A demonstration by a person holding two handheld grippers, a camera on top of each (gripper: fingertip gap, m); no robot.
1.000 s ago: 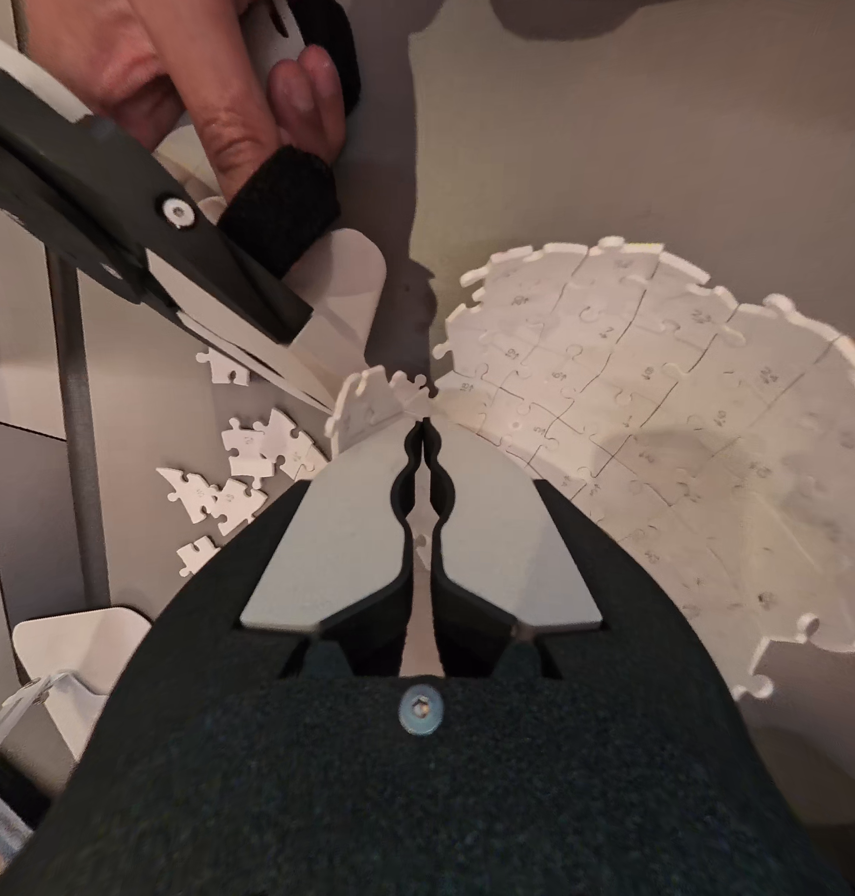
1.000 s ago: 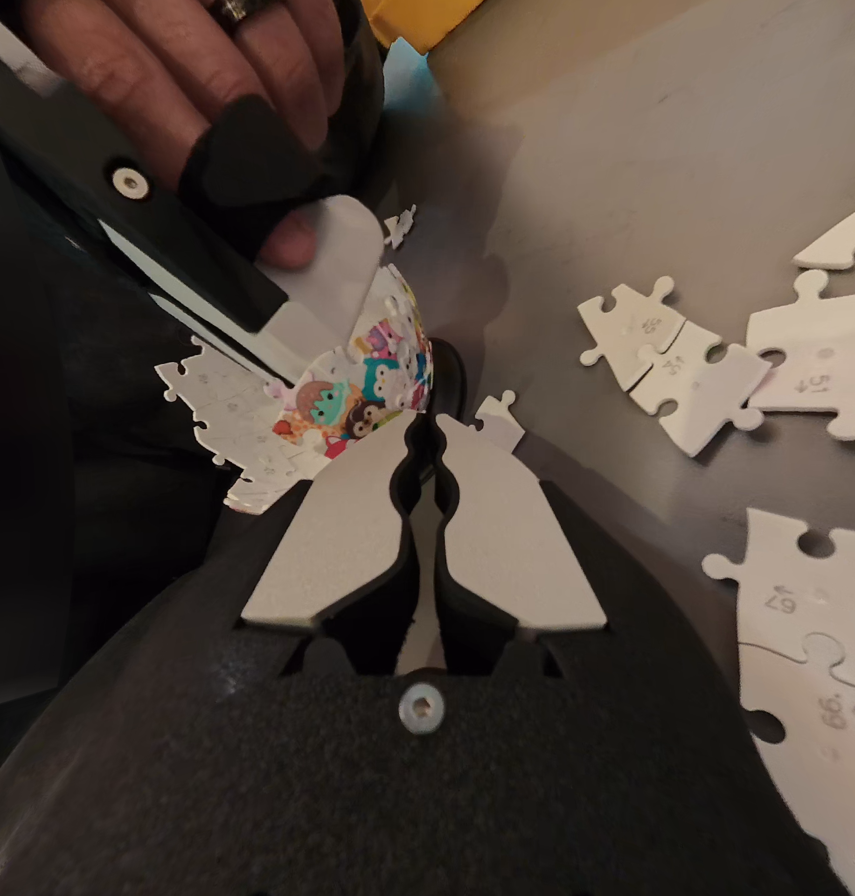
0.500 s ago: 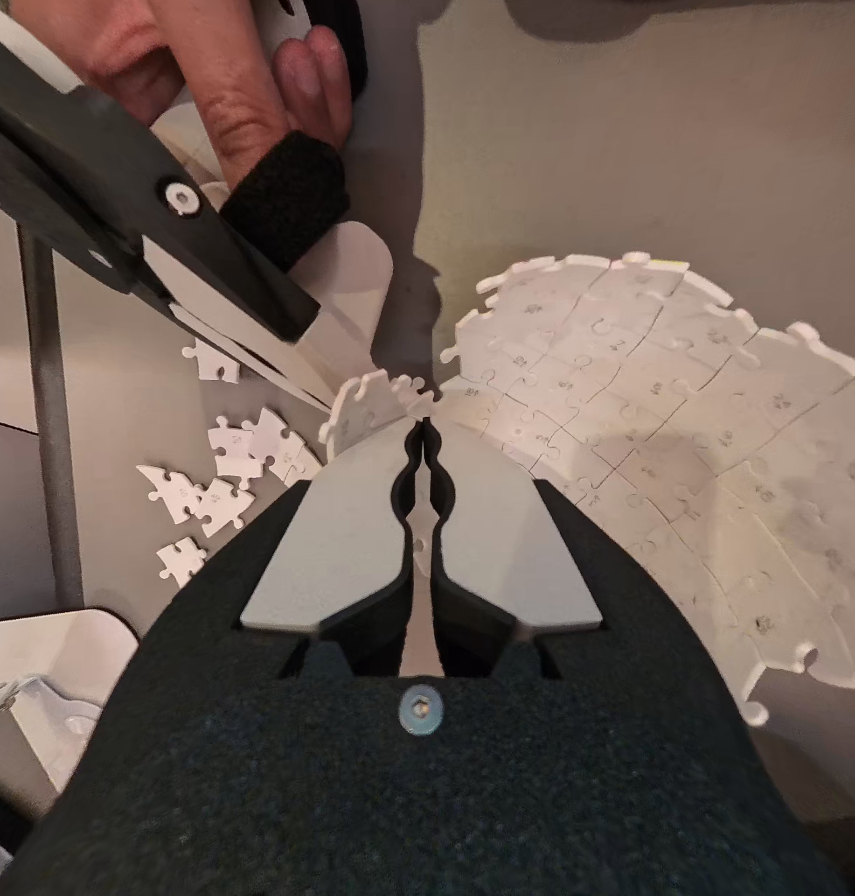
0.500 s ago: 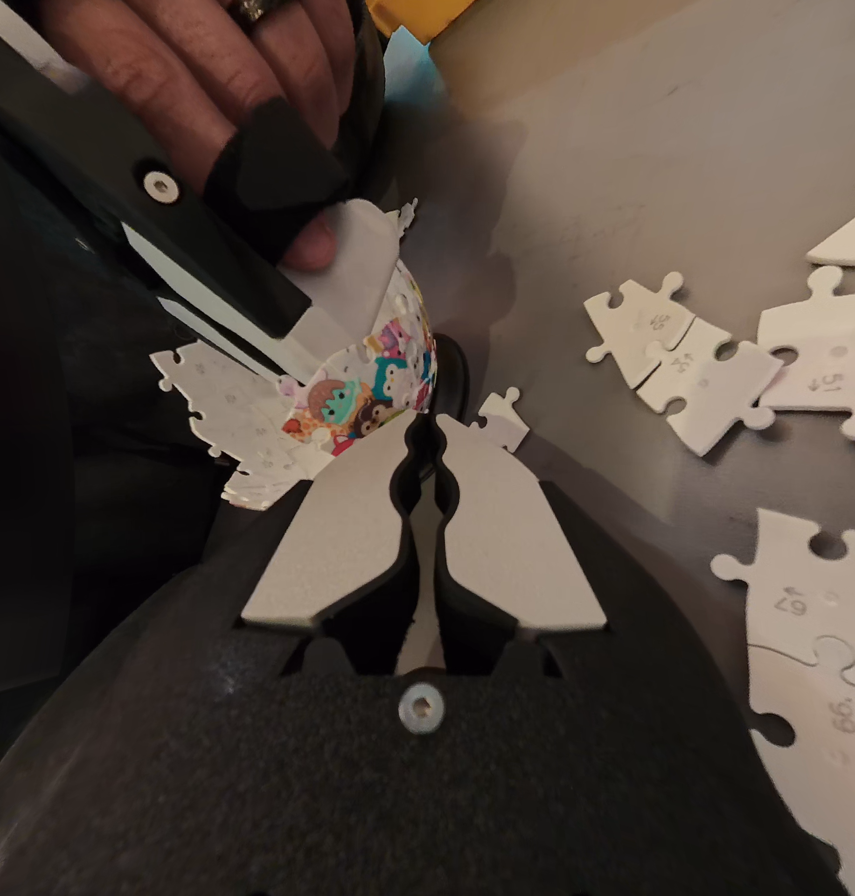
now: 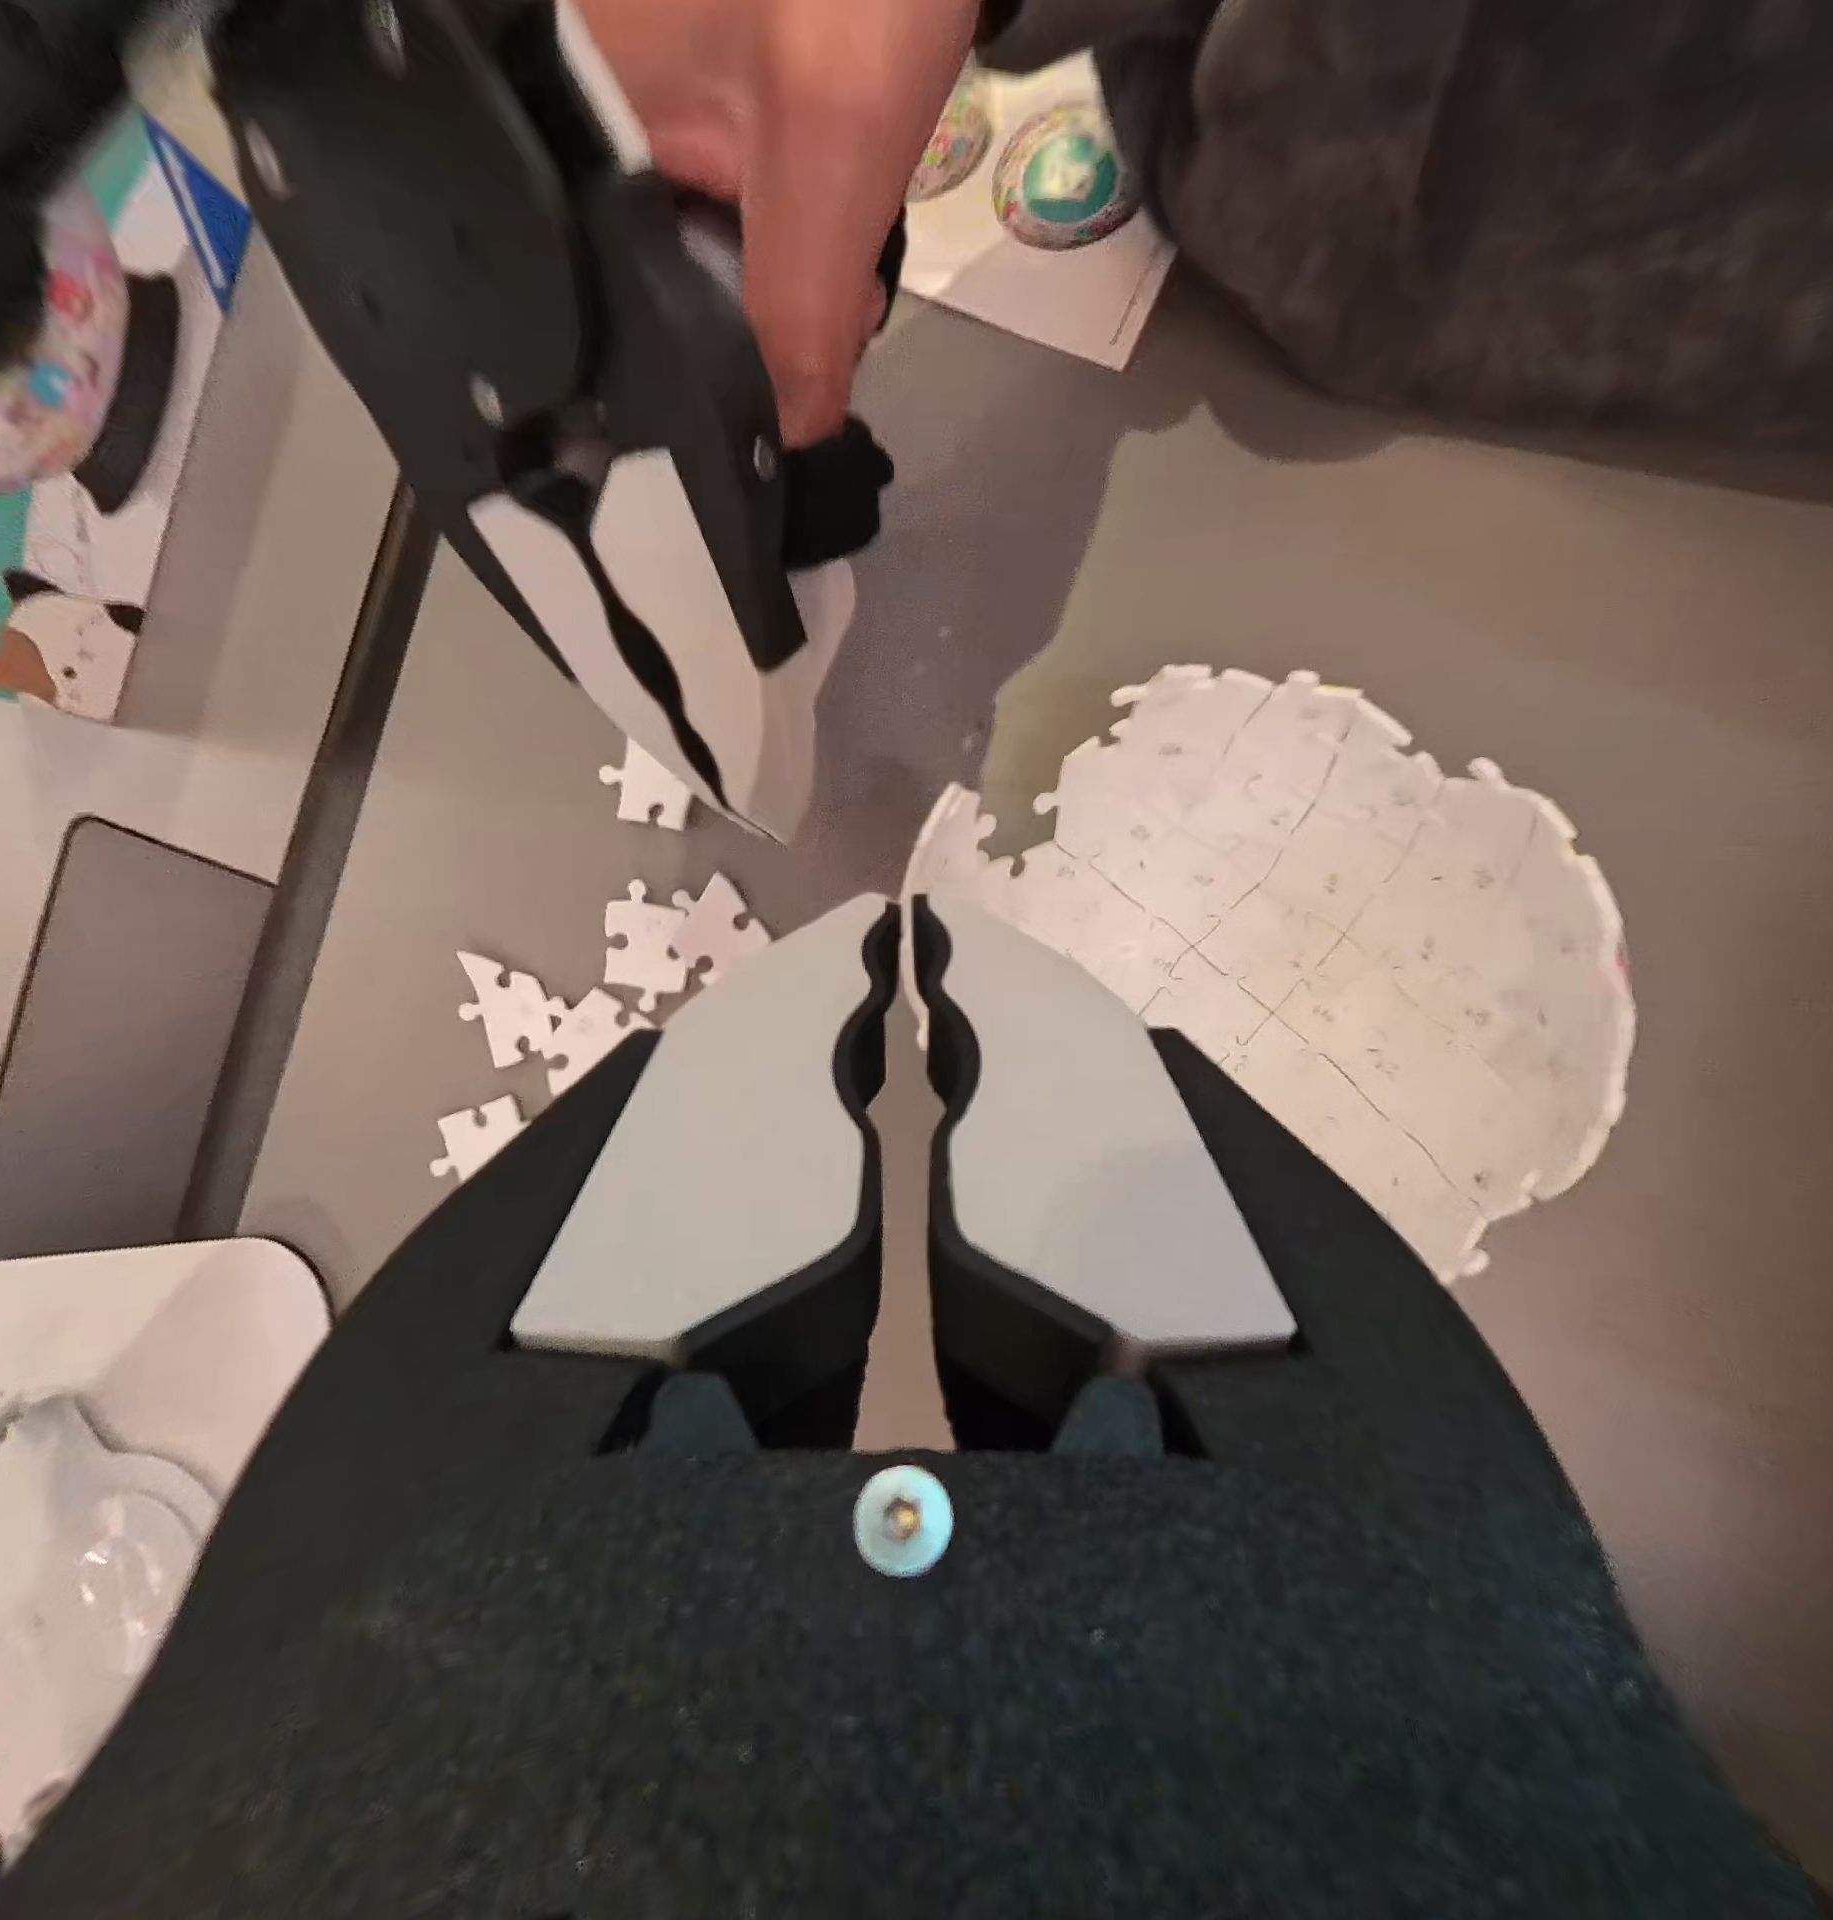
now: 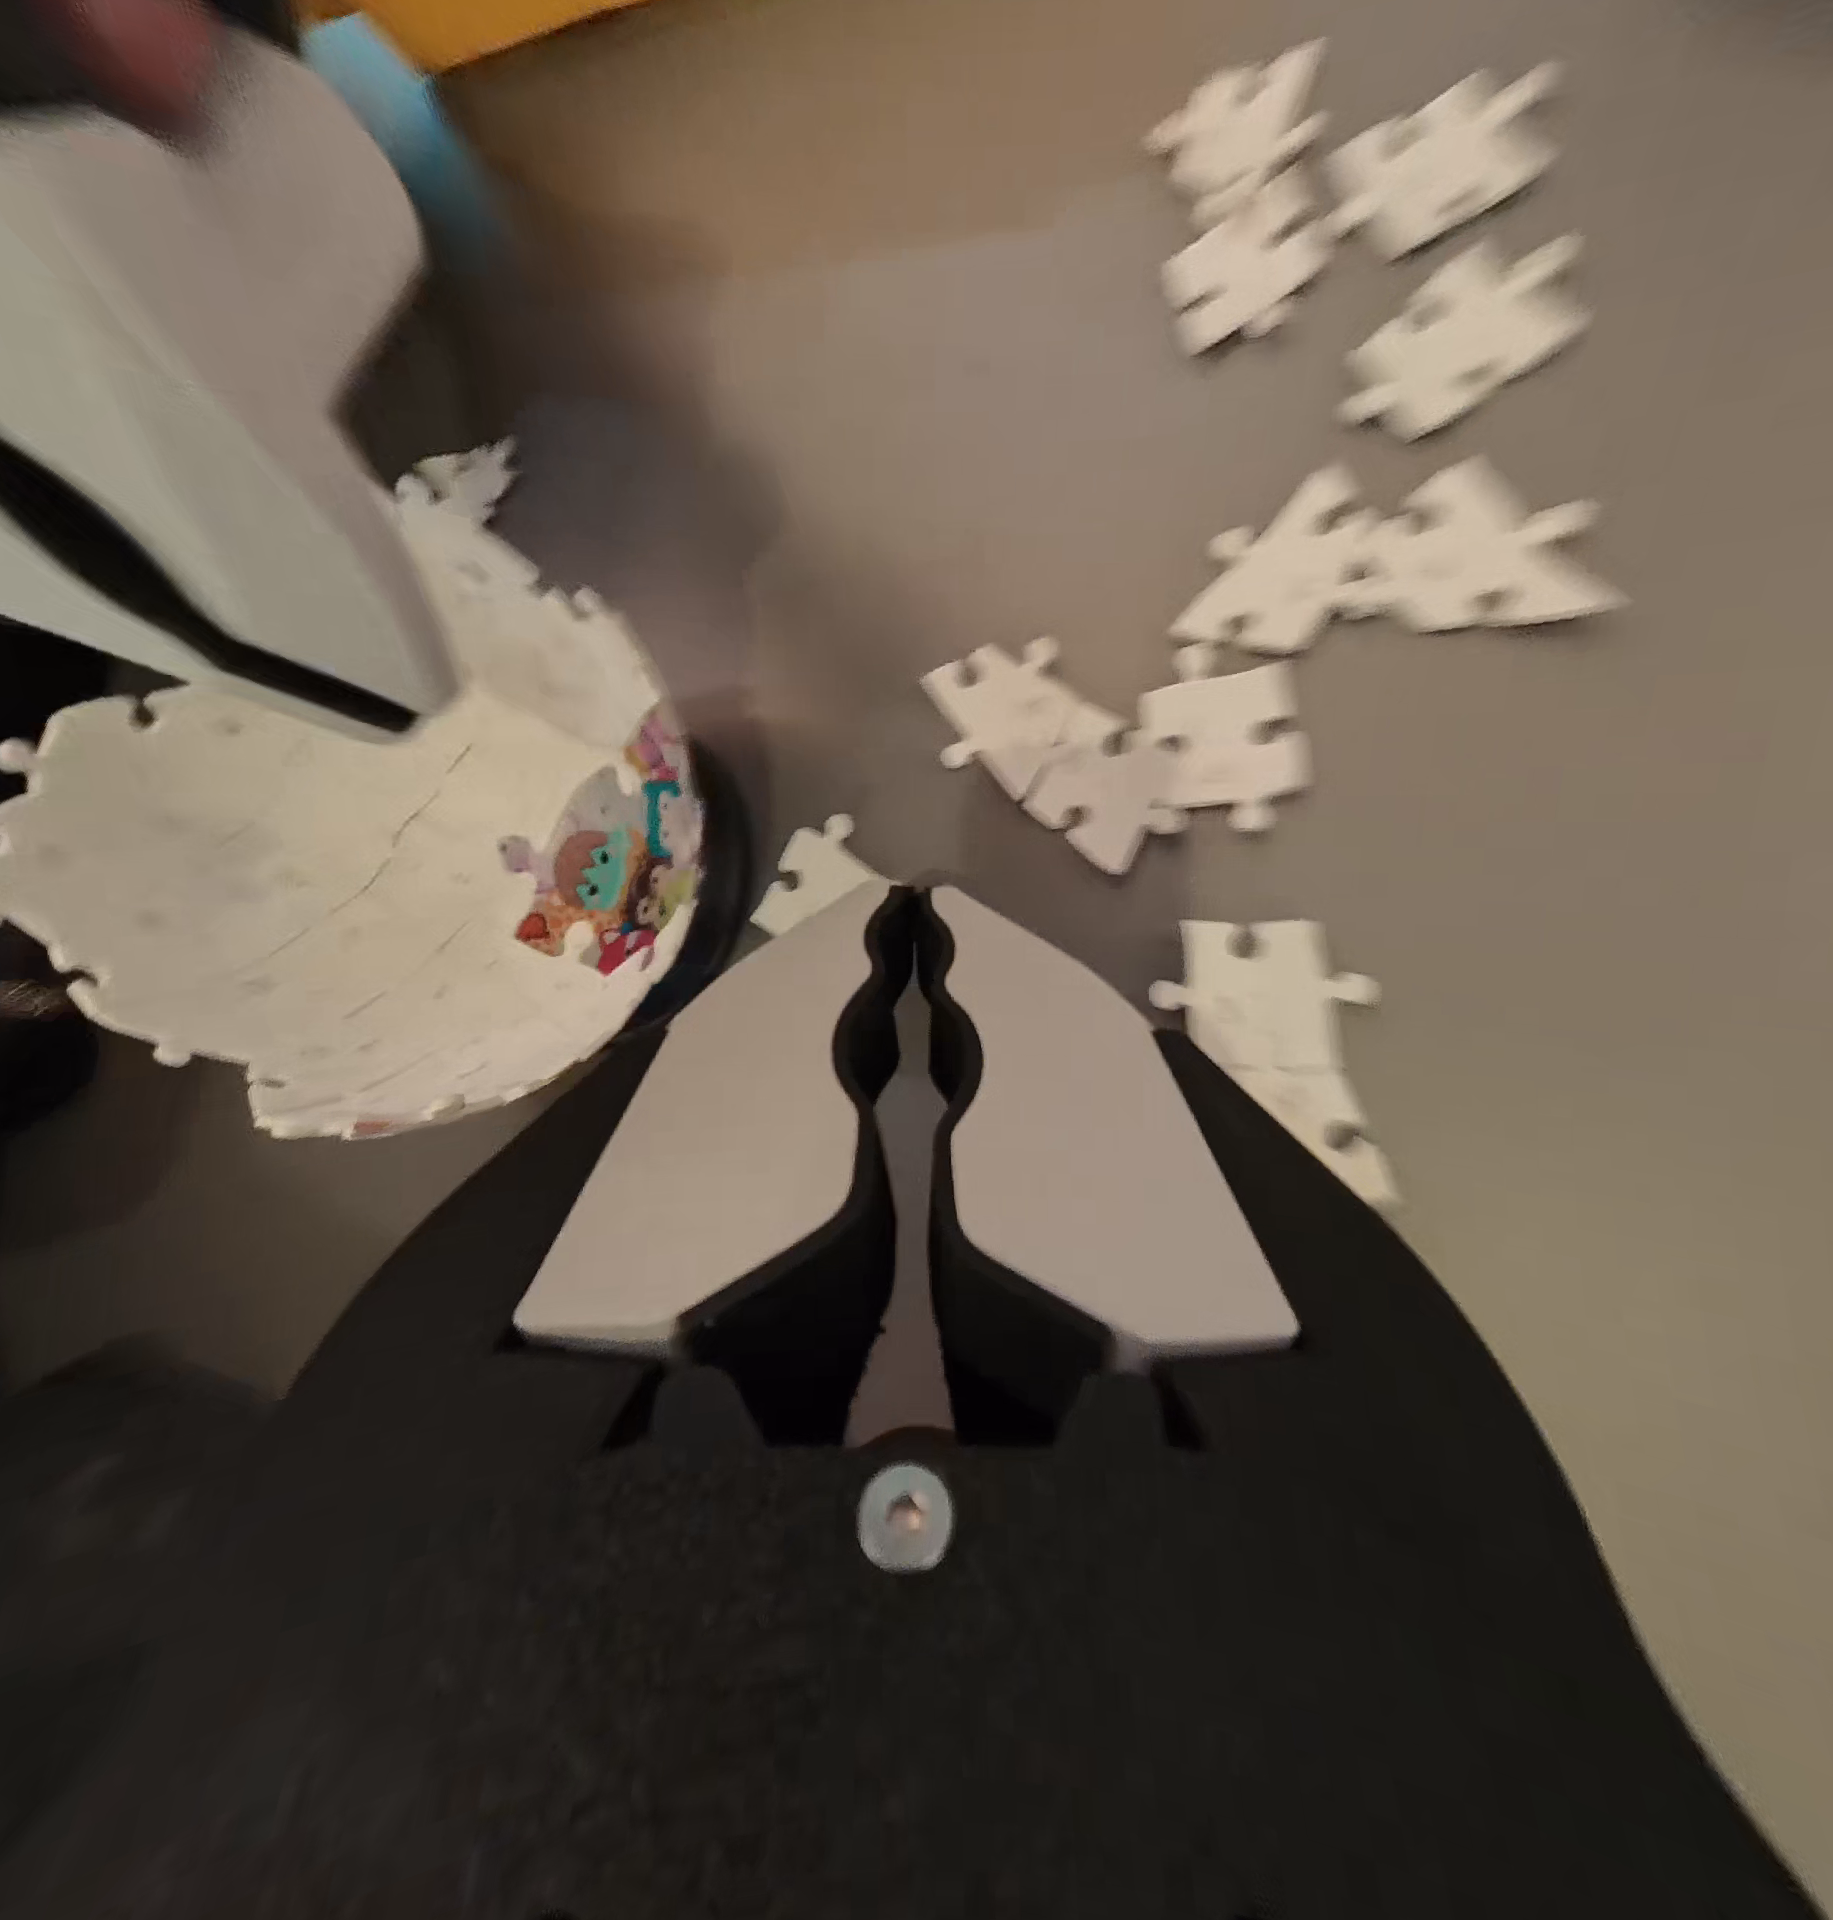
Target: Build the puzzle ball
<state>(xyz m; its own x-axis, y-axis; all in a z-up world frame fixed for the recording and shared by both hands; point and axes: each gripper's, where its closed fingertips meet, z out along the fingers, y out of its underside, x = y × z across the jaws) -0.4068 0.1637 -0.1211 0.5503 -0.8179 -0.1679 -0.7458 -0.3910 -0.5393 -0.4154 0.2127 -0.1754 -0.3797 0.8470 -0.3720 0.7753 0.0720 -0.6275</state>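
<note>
You are pausing with the puzzle ball (image 5: pixel 1338 977) roughly half built, an open white bowl resting on the grey table (image 5: pixel 1307 540) just right of the left gripper (image 5: pixel 906 914). Both it and the right gripper (image 6: pixel 917 902) are pinched together, holding nothing. Loose pieces (image 6: pixel 1411 561) are waiting, far right.

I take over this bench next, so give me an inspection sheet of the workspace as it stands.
Surface: grey table, mostly bare.
Job's things: half-built puzzle ball, open like a bowl, white inside showing; loose pieces scattered beside it.
Clutter: white tray at the table's edge; printed sheet farther back.
Grippers: left claw shut, empty; right claw shut, empty.
Cables: nothing seen.
Surroundings: colourful box beyond the table's edge; picture blurred.
</note>
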